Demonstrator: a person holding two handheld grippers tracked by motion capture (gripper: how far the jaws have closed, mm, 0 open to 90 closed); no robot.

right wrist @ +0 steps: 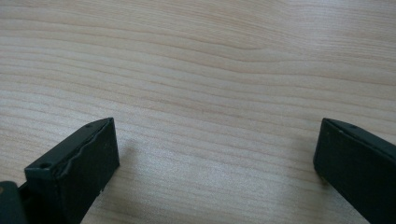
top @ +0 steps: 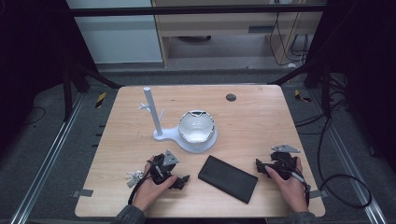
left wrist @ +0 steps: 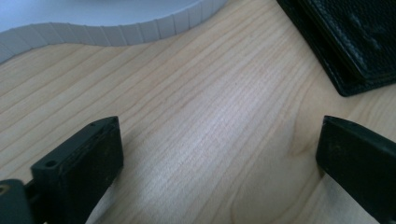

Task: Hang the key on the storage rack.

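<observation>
Lying just left of the left hand near the table's (top: pixel 261 116) front edge, a small bunch of keys (top: pixel 134 177) sits untouched, with nothing holding it. The left gripper (top: pixel 183 179) rests low on the wood beside it, its jaws spread wide with only bare wood between them, seemingly parked. Its own camera shows the stand's pale rim (left wrist: pixel 112 32) ahead and a corner of the black wallet (left wrist: pixel 359 42) off to one side, so it points towards the middle of the table.

Farther back stands a white stand (top: pixel 161 135) with a tall post and short pegs, probably for hanging things; its round dish (top: pixel 198 127) looks meant for small items. The wallet lies flat between the two hands, within reach of either. The right gripper (top: pixel 259 164) rests at the front right, jaws likewise wide apart over bare wood, gripping nothing.
</observation>
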